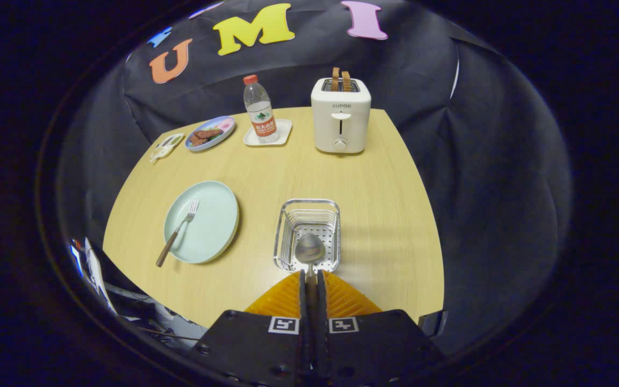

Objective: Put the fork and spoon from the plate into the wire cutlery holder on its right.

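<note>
My gripper (pixel 310 275) is shut on the spoon's handle, and both fingers press on it. The spoon (pixel 310 249) points forward, its metal bowl hovering over the near part of the wire cutlery holder (pixel 288 210). That holder is a silver wire basket on the wooden table, just ahead of the fingers. To its left lies a pale green plate (pixel 210 228). The fork (pixel 177 232), with a brown handle, rests on the plate, tines pointing away and the handle sticking out over the plate's near rim.
Beyond the holder stands a white toaster (pixel 340 115) with two slices in it. A water bottle (pixel 260 110) stands on a small white tray, a blue plate of food (pixel 210 133) and a small dish (pixel 166 146) sit at the far left. The table's edge (pixel 127 269) runs close by.
</note>
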{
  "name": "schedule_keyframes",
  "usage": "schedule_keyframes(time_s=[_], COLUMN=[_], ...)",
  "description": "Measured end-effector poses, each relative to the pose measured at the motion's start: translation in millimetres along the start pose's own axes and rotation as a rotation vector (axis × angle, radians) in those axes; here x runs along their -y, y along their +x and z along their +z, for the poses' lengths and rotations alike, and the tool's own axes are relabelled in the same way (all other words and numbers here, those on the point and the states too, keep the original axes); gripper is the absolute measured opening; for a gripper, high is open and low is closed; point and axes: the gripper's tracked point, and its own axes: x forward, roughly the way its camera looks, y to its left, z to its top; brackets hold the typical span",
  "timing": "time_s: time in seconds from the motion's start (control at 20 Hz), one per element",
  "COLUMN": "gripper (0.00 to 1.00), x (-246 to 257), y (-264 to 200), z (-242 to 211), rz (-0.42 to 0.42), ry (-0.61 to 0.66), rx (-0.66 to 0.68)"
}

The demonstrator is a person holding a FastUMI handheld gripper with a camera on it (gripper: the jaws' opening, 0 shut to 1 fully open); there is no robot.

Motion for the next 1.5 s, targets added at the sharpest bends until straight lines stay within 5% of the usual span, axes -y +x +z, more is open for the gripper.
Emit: schedule_keyframes(time_s=[0.35, 0.75, 1.5], gripper=[0.09, 0.97, 0.97], x=[-17, -73, -231], y=[-17, -12, 40], z=[36, 40, 14], rz=[-0.028, -0.023, 0.022], ry=[0.008, -0.002, 0.057], rx=[0.133, 0.199, 0.140])
